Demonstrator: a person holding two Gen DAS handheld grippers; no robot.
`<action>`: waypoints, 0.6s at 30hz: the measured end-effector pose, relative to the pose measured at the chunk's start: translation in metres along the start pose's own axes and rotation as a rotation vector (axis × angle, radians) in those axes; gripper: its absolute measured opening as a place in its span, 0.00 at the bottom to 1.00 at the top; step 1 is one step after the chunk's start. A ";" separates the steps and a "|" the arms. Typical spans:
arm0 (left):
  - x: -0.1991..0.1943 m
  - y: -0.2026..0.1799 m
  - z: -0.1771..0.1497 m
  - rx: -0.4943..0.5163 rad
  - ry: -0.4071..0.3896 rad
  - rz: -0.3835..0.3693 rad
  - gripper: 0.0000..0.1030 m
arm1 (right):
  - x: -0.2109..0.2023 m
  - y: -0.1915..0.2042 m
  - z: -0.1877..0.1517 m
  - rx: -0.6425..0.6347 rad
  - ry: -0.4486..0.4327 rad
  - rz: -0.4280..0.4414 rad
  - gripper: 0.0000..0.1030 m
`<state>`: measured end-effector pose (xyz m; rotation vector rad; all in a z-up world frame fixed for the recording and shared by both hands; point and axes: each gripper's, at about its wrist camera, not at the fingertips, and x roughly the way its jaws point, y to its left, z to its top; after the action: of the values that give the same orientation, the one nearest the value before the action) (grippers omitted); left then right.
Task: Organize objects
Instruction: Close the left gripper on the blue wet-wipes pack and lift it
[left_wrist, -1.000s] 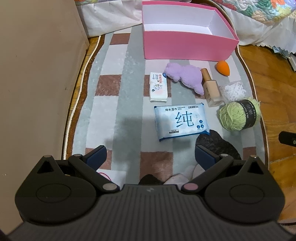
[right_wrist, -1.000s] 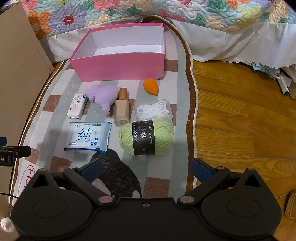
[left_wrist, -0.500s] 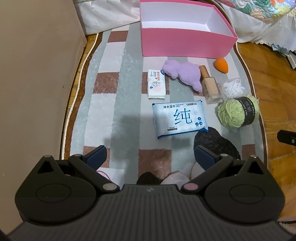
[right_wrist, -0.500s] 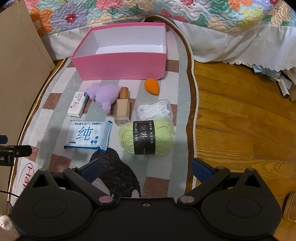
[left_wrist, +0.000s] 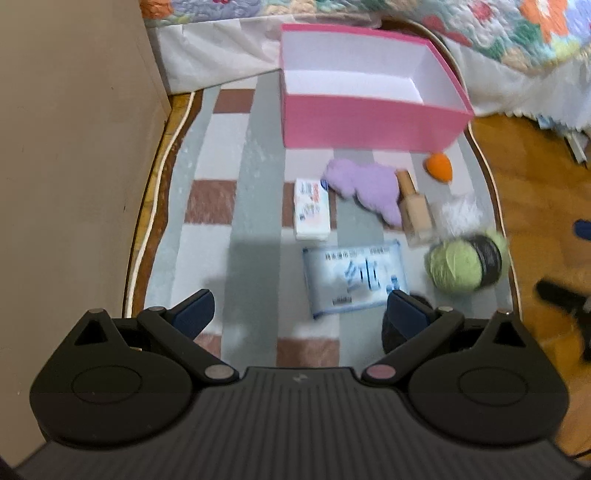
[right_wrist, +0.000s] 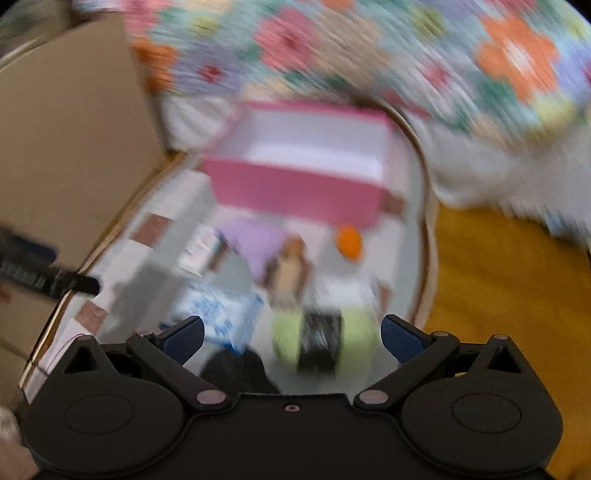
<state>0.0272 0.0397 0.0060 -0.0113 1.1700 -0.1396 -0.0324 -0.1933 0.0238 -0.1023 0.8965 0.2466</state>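
Home bedroom: quilted floral bedspread (left_wrist: 517, 29), checked rug (left_wrist: 229, 206), wooden floor (left_wrist: 535, 177).

On the rug (left_wrist: 255, 177), the box (left_wrist: 369, 125) stands behind — wipes pack (left_wrist: 354, 277) in front, yarn ball (left_wrist: 465, 262) to its right.

Pink box (left_wrist: 369, 118) showing white inside. Rug (left_wrist: 258, 184) showing grey, white and reddish-brown checks with a cream and brown border. Puff (left_wrist: 365, 184) showing lilac. Beauty sponge (left_wrist: 439, 166) showing orange. Foundation bottle (left_wrist: 415, 214) showing beige with a tan cap. Yarn ball (left_wrist: 454, 264) showing light green with a black band. Wet wipes pack (left_wrist: 354, 280) showing white and blue. Quilt (right_wrist: 369, 48) showing orange, pink and green flowers, blurred. Floor (right_wrist: 509, 295) showing amber wood. Gripper fingertips (left_wrist: 194, 308) showing navy on black bodies.
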 end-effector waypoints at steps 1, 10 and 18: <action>0.003 0.000 0.004 0.005 -0.008 0.005 0.98 | 0.009 0.003 0.002 -0.040 -0.013 0.020 1.00; 0.066 -0.014 0.008 0.133 -0.048 0.005 0.89 | 0.078 0.034 -0.003 -0.055 0.053 0.216 0.95; 0.133 -0.014 0.001 0.117 0.051 -0.049 0.78 | 0.134 0.035 -0.019 0.091 0.163 0.257 0.87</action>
<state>0.0780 0.0102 -0.1143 0.0671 1.2108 -0.2533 0.0247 -0.1406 -0.0924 0.0793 1.0829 0.4405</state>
